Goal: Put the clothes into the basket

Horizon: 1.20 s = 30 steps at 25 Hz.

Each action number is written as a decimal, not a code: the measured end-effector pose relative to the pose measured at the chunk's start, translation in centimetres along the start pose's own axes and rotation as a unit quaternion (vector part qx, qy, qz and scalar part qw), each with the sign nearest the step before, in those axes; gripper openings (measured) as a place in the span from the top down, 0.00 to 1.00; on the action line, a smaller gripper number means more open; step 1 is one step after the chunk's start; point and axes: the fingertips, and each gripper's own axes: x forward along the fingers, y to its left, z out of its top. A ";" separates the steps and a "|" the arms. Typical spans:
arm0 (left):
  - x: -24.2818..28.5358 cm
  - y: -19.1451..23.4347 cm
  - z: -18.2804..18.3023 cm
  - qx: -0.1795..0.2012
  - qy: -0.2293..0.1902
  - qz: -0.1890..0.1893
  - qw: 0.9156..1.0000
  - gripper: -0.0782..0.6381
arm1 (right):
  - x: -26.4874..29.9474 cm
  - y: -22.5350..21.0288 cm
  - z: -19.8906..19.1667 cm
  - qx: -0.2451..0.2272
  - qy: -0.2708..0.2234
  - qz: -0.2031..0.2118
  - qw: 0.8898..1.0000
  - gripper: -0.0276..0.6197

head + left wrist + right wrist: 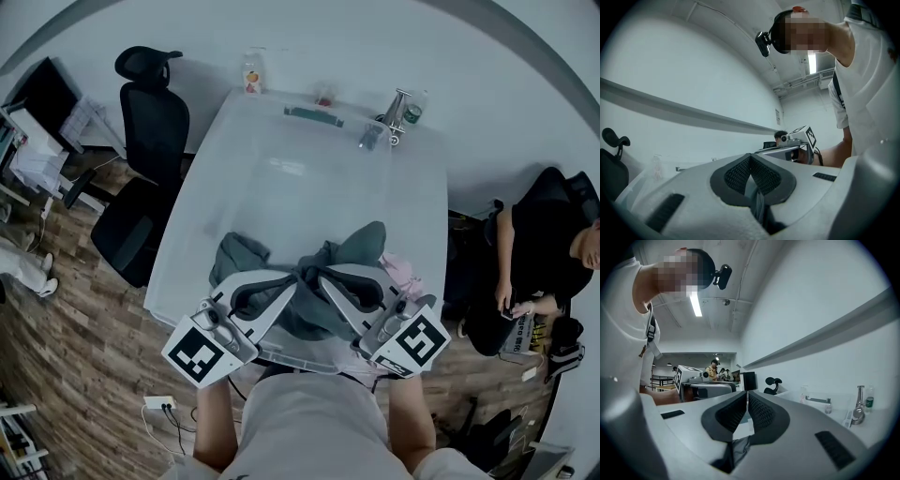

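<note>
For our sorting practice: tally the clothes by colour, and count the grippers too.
Grey garment: 1
Pink garment: 1
Grippers: 2, namely left gripper and right gripper, both with jaws shut on the grey one
Total: 4

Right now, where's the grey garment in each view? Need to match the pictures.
Head view: grey garment bottom centre, at the near end of the table.
Left gripper view: bottom centre, pinched between the jaws.
Right gripper view: bottom, just left of centre, pinched between the jaws.
Shared landmark: black chair, upper left in the head view, left edge in the left gripper view, centre in the right gripper view.
</note>
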 end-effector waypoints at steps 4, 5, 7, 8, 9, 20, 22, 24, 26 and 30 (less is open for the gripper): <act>1.9 -1.3 0.1 -0.003 -0.001 -0.025 1.000 0.88 | -2.0 -0.8 0.2 -0.002 -0.005 -0.023 1.000 0.93; 2.4 -1.6 0.1 -0.004 -0.003 -0.033 0.999 0.88 | -2.5 -0.9 0.1 -0.002 -0.006 -0.030 1.000 0.93; 3.4 -2.4 0.1 -0.003 -0.003 -0.047 0.999 0.88 | -3.8 -1.3 0.1 -0.001 -0.008 -0.046 0.999 0.93; 3.9 -2.8 0.1 -0.002 -0.002 -0.053 0.999 0.88 | -4.5 -1.6 0.1 -0.001 -0.009 -0.053 0.999 0.93; 4.5 -3.1 0.1 -0.002 -0.001 -0.059 0.998 0.88 | -5.2 -1.9 0.1 -0.002 -0.010 -0.062 0.998 0.93; 10.3 -8.5 -0.5 0.006 0.019 -0.148 0.989 0.88 | -13.8 -4.1 -0.4 -0.011 -0.006 -0.165 0.986 0.93; 11.4 -9.6 -0.8 0.005 0.025 -0.160 0.987 0.88 | -15.3 -4.7 -0.9 -0.012 0.001 -0.183 0.983 0.93; 12.3 -10.6 -1.3 0.005 0.032 -0.174 0.984 0.88 | -16.9 -5.3 -1.7 -0.010 0.011 -0.206 0.978 0.93; 13.1 -11.6 -1.7 0.008 0.040 -0.190 0.981 0.88 | -18.5 -5.8 -2.7 -0.010 0.025 -0.233 0.972 0.93; 14.6 -13.7 -2.8 0.010 0.055 -0.214 0.975 0.88 | -21.5 -6.6 -5.2 -0.009 0.063 -0.278 0.958 0.93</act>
